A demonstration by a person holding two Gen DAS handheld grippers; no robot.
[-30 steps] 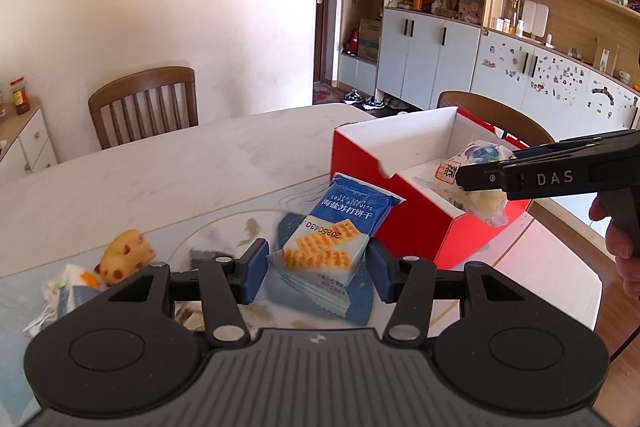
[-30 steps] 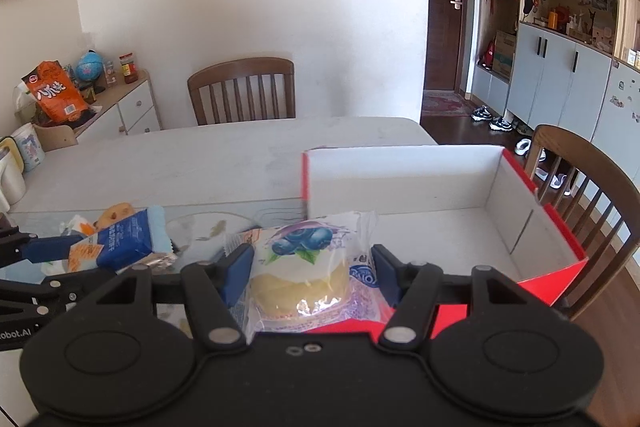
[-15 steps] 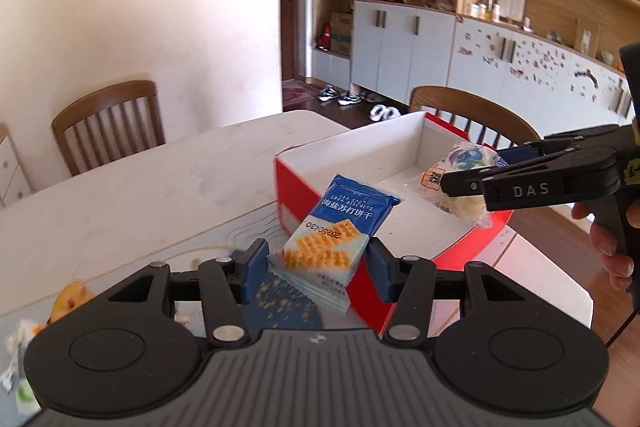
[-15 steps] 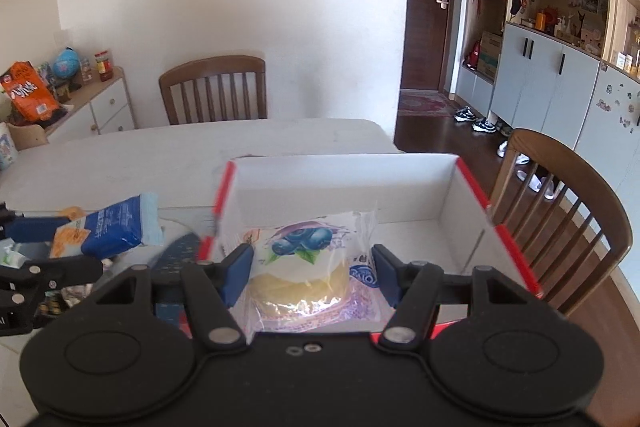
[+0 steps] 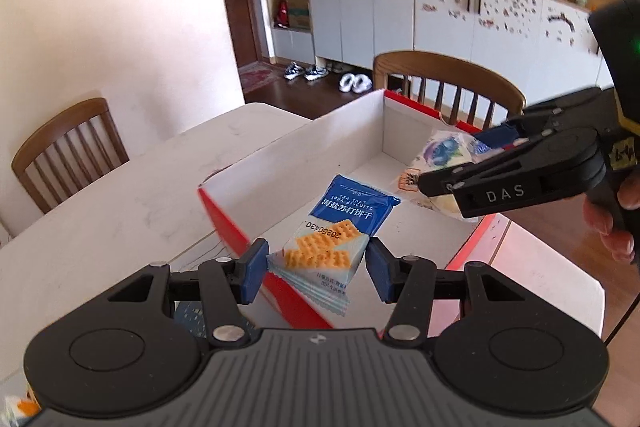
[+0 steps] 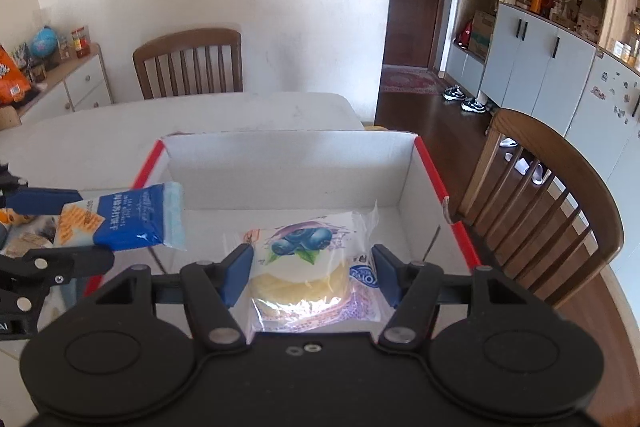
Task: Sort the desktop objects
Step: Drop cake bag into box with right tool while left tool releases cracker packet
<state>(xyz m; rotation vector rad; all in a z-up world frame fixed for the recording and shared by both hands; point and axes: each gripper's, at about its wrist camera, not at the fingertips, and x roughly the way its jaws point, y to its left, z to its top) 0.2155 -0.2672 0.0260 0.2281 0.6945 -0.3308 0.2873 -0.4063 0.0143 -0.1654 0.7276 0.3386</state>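
We count two hand-held grippers, two snack packets and one box. The left hand-held gripper [image 5: 316, 267] is clamped on a blue packet of soda biscuits [image 5: 340, 231], its blue pads pressing the packet's lower sides, and it holds the packet over the near left edge of the red box with white inside walls [image 5: 304, 151]. The right hand-held gripper [image 6: 312, 273] is closed around a clear-wrapped blueberry bread packet [image 6: 304, 267], which hangs above the white floor of the box [image 6: 288, 163], near its front rim. The box stands on the white table [image 5: 120, 203].

We see two wooden chairs: one against the wall behind the table [image 6: 188, 63], one beside the box on the right [image 6: 552, 203].

The left wrist view gives us the right hand-held gripper [image 5: 452, 183] from the side, with the lettering DAS on its finger and the person's hand [image 5: 612, 219] behind it; the bread packet [image 5: 444, 155] shows only partly there, behind the black finger. That view also shows the printed biscuits on the front of the blue packet. The right wrist view shows what the left cannot: the whole inside of the box, bare under the bread, the biscuit packet [image 6: 128, 219] edge-on at the box's left wall in the left hand-held gripper [image 6: 60, 223], and a low cabinet [image 6: 76, 83] with a globe and jars on it.
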